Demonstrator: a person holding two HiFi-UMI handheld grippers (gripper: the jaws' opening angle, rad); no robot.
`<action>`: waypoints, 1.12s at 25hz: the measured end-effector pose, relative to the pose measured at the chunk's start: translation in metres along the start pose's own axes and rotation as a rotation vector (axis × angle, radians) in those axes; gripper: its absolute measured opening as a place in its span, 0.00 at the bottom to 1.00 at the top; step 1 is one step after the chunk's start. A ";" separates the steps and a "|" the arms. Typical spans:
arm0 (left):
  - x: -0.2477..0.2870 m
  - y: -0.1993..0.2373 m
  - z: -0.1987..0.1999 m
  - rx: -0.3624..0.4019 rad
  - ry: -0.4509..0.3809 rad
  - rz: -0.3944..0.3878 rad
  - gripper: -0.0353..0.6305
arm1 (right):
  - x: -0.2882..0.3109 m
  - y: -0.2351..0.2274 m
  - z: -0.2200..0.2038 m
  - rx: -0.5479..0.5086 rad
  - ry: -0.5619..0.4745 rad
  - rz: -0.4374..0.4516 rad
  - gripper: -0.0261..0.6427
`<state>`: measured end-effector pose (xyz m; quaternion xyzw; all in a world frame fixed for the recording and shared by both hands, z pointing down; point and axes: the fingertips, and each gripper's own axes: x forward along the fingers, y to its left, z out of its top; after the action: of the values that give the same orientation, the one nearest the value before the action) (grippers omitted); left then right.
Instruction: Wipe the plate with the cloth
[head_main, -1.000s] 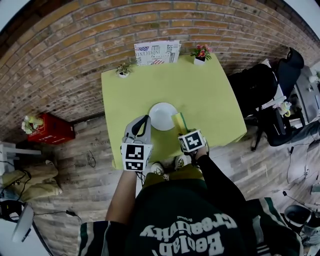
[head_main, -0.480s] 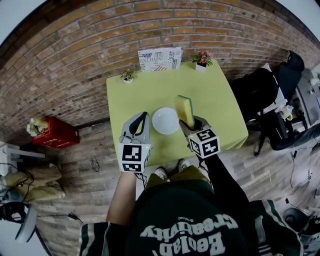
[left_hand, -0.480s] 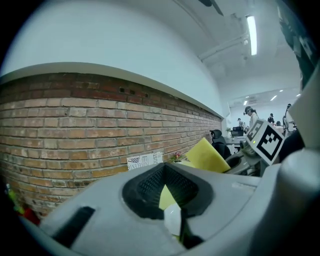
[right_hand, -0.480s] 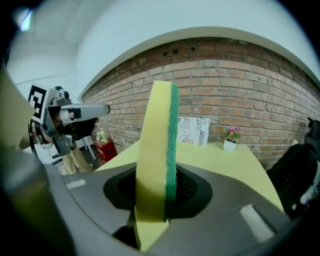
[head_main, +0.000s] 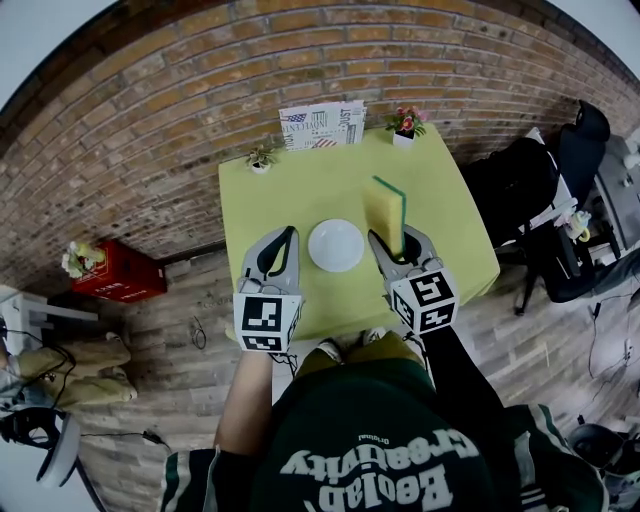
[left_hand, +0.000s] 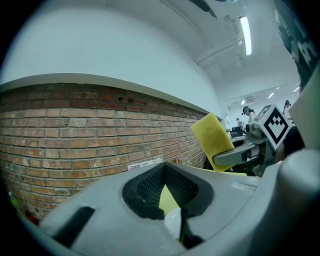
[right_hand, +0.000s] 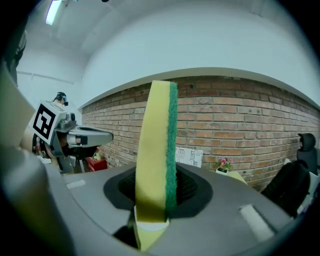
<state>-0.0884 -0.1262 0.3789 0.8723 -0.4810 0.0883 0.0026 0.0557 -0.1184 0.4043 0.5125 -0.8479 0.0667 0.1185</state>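
A white plate (head_main: 335, 245) lies on the yellow-green table (head_main: 290, 195), near its front edge. My right gripper (head_main: 396, 240) is shut on a yellow sponge with a green scouring face (head_main: 388, 212), held upright on edge in the air just right of the plate. In the right gripper view the sponge (right_hand: 156, 150) rises straight up out of the jaws of the right gripper (right_hand: 154, 212). My left gripper (head_main: 287, 240) hangs just left of the plate, jaws together and nothing in them. Through the left gripper (left_hand: 165, 172) a sliver of plate (left_hand: 172, 220) shows, and the sponge (left_hand: 212, 140) at the right.
At the table's far edge stand a newsprint-patterned card holder (head_main: 322, 124), a pot of pink flowers (head_main: 404, 122) and a small green plant (head_main: 261, 158). A black chair with bags (head_main: 530, 190) is right of the table, a red crate (head_main: 110, 278) on the floor at the left.
My right gripper has lifted the sponge off the table beside the plate and now holds it upright, higher and further right. The left gripper has stayed by the plate.
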 end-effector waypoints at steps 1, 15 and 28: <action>-0.001 0.001 0.002 0.000 -0.004 0.003 0.06 | -0.002 -0.001 0.004 0.004 -0.016 -0.007 0.24; -0.009 0.008 0.024 -0.001 -0.047 0.009 0.06 | -0.012 -0.001 0.027 -0.089 -0.086 -0.070 0.23; -0.012 0.011 0.021 0.007 -0.038 0.010 0.06 | -0.013 -0.005 0.019 -0.073 -0.054 -0.110 0.23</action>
<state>-0.1006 -0.1244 0.3557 0.8714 -0.4850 0.0736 -0.0101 0.0632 -0.1144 0.3829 0.5554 -0.8231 0.0154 0.1177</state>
